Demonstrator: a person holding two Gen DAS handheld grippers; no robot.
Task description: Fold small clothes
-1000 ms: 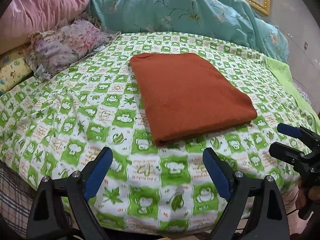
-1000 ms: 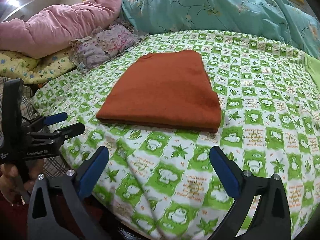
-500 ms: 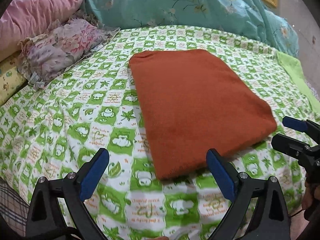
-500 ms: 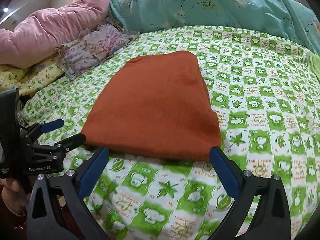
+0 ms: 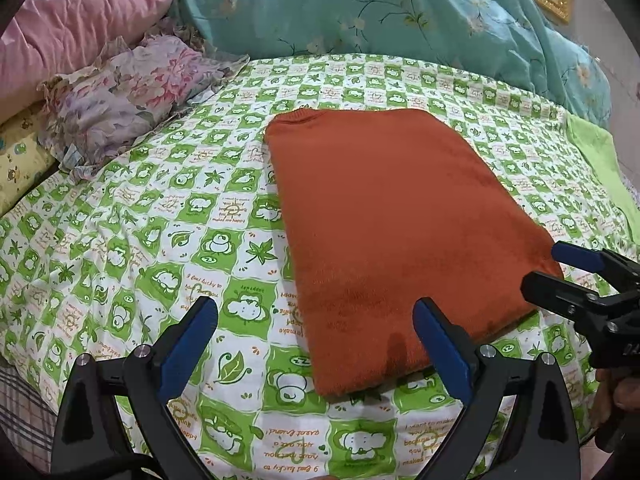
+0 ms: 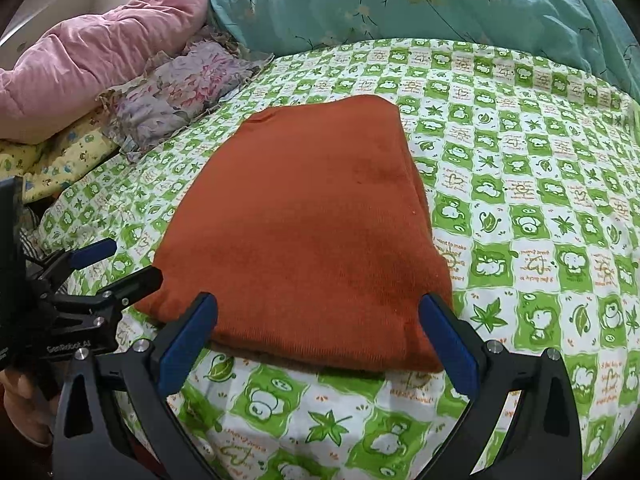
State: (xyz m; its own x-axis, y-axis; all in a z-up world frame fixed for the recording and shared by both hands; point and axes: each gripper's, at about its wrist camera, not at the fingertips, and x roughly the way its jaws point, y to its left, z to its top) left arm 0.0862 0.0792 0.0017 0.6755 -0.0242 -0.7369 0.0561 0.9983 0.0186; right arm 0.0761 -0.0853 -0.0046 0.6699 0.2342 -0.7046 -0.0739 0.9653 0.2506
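Note:
A rust-orange garment (image 5: 392,232), folded into a flat rectangle, lies on the green-and-white checked bed sheet (image 5: 132,248). My left gripper (image 5: 315,306) is open at the garment's near left corner, with its right finger over the cloth and its left finger over bare sheet. The right gripper (image 5: 560,270) shows at the garment's near right corner. In the right wrist view the garment (image 6: 312,220) fills the middle. My right gripper (image 6: 319,302) is open and straddles its near edge, pads not pressing. The left gripper (image 6: 122,265) hovers at the near left corner, held by a hand.
A pink quilt (image 5: 80,28), a floral ruffled pillow (image 5: 132,100) and a yellow pillow (image 5: 20,160) are piled at the back left. A teal floral duvet (image 5: 400,16) runs along the back. A light green cloth (image 5: 600,168) lies at the right edge.
Both grippers have moved forward over the sheet up to the garment's near edge. It now reaches between their fingers. The garment itself has not moved.

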